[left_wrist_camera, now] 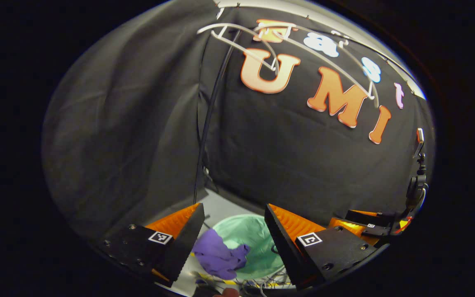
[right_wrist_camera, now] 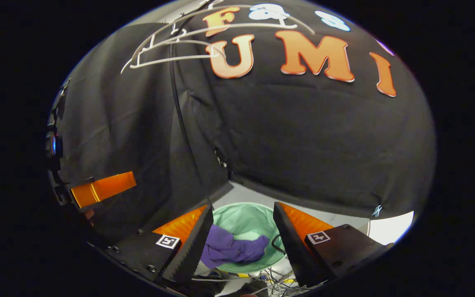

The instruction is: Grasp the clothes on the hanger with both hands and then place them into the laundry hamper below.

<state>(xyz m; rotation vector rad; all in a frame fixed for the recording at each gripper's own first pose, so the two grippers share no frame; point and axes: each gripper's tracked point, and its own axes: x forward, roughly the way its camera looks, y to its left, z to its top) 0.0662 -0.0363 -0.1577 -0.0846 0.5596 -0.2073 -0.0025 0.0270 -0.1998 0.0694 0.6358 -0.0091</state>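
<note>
Left gripper view looks down past the left claw, whose two fingers stand well apart with nothing between them. Framed in the gap, on the grey floor below, sits the laundry hamper — a round, pale green tub seen from above. A purple garment lies crumpled inside it, bunched toward the near left part of the hamper and draped against its rim. A tangle of thin cables lies on the floor just in front of the hamper. High up, white clothes hangers hang bare against the black cloth wall, and a dark pole runs down from them toward the floor. At the far right edge the right claw is seen, though from this angle I cannot tell its state.

Right gripper view gives much the same picture from beside it: the right claw is spread wide and grips nothing, and the hamper shows in the gap with the purple garment heaped in its near half. The white hangers hang at upper left, the pole drops below them, and one finger of the left claw juts in at the left edge. Cables lie on the floor near the hamper.
</note>
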